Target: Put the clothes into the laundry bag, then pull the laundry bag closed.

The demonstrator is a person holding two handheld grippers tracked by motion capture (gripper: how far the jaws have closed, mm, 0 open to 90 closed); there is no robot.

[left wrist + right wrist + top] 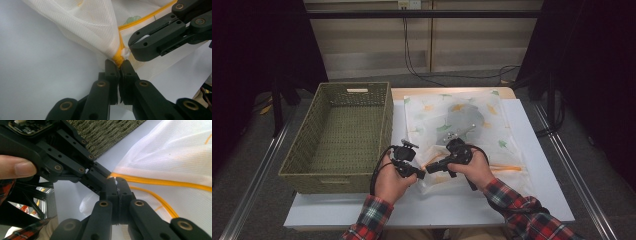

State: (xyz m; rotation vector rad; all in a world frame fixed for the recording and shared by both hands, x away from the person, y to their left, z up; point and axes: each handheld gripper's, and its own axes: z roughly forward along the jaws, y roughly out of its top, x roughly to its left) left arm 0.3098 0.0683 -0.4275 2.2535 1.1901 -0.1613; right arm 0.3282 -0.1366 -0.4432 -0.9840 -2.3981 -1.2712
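Both hands sit low: left claw (119,65) pinches the mesh bag's (462,125) yellow edge (118,58), right claw (116,182) pinches it just beside (jaws together), bag lying on the tabletop (532,165) beside a basket (342,135).

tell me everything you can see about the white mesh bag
The mesh bag is white, fine netting with a yellow-orange zip edge, printed with green and orange leaves. It lies flat on the white table, right of the basket. The left gripper and right gripper both pinch its near corner, lifting it slightly.
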